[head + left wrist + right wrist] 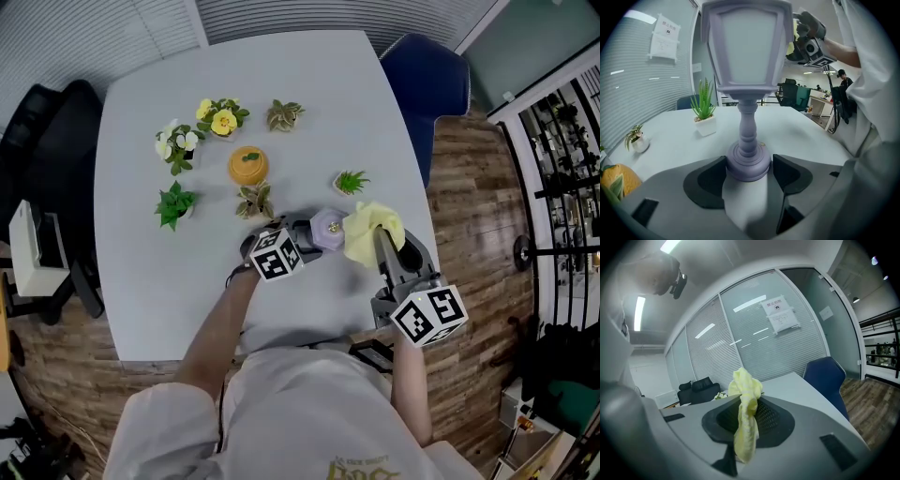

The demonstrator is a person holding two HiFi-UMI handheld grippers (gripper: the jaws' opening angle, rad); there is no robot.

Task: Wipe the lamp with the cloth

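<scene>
Lilac lamp stands upright toward the near right part of the white table, its round base clamped between the jaws of the left gripper. Just right of it, the right gripper has its jaws pressed together on the yellow cloth, which bunches against the lamp's right side. Small potted plants sit farther back.

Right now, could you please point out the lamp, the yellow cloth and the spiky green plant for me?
lamp (pixel 746 56), left gripper view, on its pale shade panel.
yellow cloth (pixel 746 404), right gripper view, on the hanging fold.
spiky green plant (pixel 704 103), left gripper view, on its leaves.
</scene>
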